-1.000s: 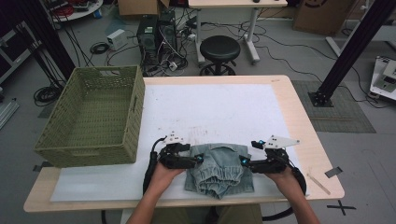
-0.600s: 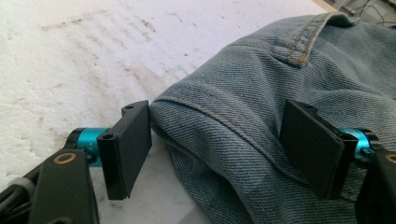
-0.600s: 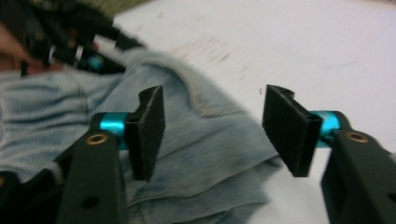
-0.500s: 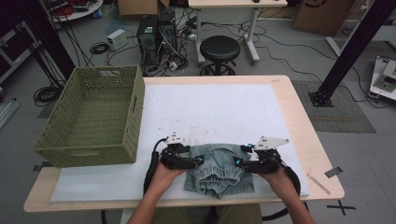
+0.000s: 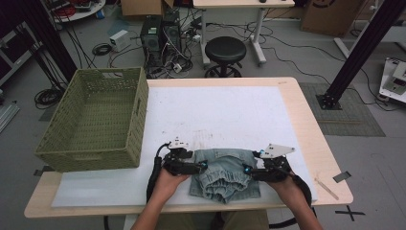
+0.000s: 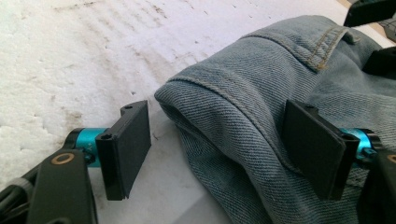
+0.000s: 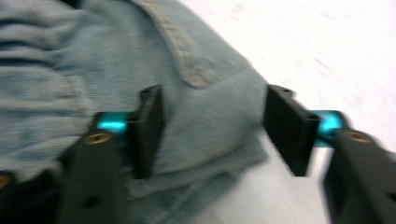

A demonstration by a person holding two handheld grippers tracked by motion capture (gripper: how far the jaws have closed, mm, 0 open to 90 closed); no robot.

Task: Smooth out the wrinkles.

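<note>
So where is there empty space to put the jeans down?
The white mat is bare between the green basket and the table's right edge, beyond the jeans. It is crowded at the near edge, with the left gripper and right gripper flanking them.

A folded pair of jeans (image 5: pixel 224 174) lies on a mat (image 5: pixel 225 115) near the table's (image 5: pixel 311 139) front edge. The left gripper (image 5: pixel 203 166) sits at the garment's left edge and the right gripper (image 5: pixel 245 168) at its right edge, each with the cloth between its spread fingers. A woven basket (image 5: pixel 95 120) stands on the table's left end, well apart from the jeans. Behind the table, a stool (image 5: pixel 225 50) stands on the floor.
</note>
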